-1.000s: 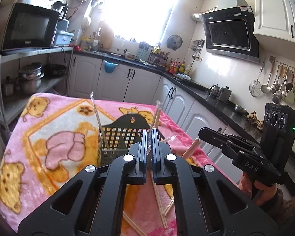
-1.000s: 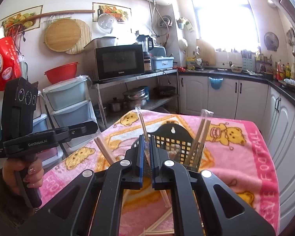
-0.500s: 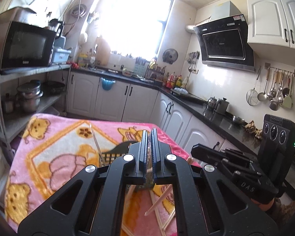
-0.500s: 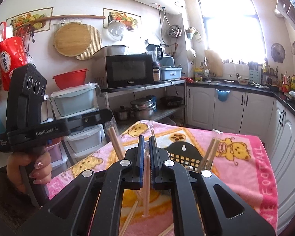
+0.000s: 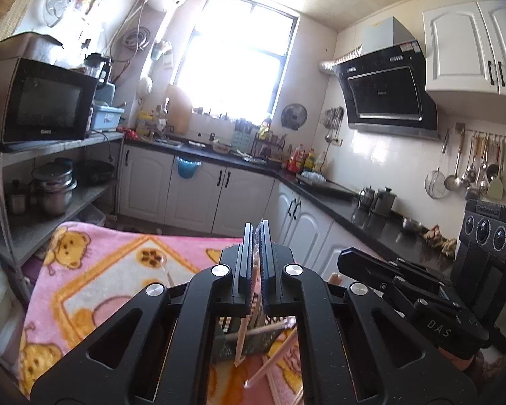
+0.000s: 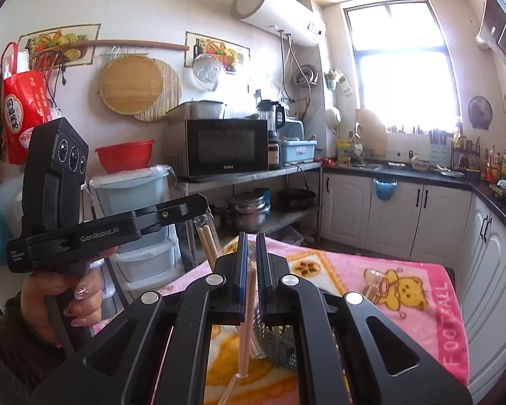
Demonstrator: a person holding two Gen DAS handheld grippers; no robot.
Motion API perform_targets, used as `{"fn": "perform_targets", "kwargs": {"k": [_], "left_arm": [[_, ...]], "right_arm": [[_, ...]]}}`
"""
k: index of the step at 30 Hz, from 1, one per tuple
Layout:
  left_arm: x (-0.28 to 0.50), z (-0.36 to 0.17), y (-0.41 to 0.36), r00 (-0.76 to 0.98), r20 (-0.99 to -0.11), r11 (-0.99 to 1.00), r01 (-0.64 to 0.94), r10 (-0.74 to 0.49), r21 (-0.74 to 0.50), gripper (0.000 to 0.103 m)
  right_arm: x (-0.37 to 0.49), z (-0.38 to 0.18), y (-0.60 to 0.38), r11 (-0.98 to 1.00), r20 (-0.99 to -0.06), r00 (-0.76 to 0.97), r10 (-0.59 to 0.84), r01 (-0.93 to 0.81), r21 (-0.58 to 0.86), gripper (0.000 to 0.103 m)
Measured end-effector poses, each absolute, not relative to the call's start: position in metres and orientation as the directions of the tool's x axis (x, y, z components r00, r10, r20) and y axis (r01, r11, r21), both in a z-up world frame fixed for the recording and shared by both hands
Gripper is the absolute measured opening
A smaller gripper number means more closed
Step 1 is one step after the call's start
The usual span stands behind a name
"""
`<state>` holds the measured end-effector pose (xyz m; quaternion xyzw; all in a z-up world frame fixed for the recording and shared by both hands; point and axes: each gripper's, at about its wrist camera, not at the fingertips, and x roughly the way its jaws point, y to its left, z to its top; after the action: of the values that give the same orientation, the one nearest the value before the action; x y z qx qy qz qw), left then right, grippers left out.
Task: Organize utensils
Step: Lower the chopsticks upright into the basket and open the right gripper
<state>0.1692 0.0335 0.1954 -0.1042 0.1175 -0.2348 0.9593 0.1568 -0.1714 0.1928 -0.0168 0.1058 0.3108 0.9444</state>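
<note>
My left gripper [image 5: 255, 233] is shut on a wrapped pair of wooden chopsticks [image 5: 242, 334] that hangs down between its arms. My right gripper [image 6: 249, 246] is shut on another wrapped chopstick pair [image 6: 244, 330]. Both are held above the black mesh utensil basket [image 5: 253, 341], which is mostly hidden behind the gripper bodies; it also shows in the right wrist view [image 6: 280, 344]. The left gripper [image 6: 185, 207] with its chopsticks [image 6: 207, 243] shows in the right wrist view. The right gripper [image 5: 345, 258] shows in the left wrist view.
A pink bear-print blanket [image 5: 94, 280] covers the table. Loose chopsticks [image 5: 270, 361] lie on it near the basket. A shelf with a microwave [image 6: 219, 148] and pots stands to the left, white cabinets [image 6: 371, 216] behind.
Both grippers have risen well above the table, each lifting its chopstick pair. The basket has dropped low in both views behind the gripper bodies.
</note>
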Motion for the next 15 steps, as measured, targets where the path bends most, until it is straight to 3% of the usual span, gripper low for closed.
{"fn": "perform_targets", "kwargs": {"k": [15], "left_arm": [[0.192,0.227,0.037,0.884,-0.129,0.881,0.413,-0.449,-0.232,0.002]], "right_arm": [[0.184,0.229,-0.174,0.829,-0.143,0.818,0.557,-0.558,0.031,0.005]]}}
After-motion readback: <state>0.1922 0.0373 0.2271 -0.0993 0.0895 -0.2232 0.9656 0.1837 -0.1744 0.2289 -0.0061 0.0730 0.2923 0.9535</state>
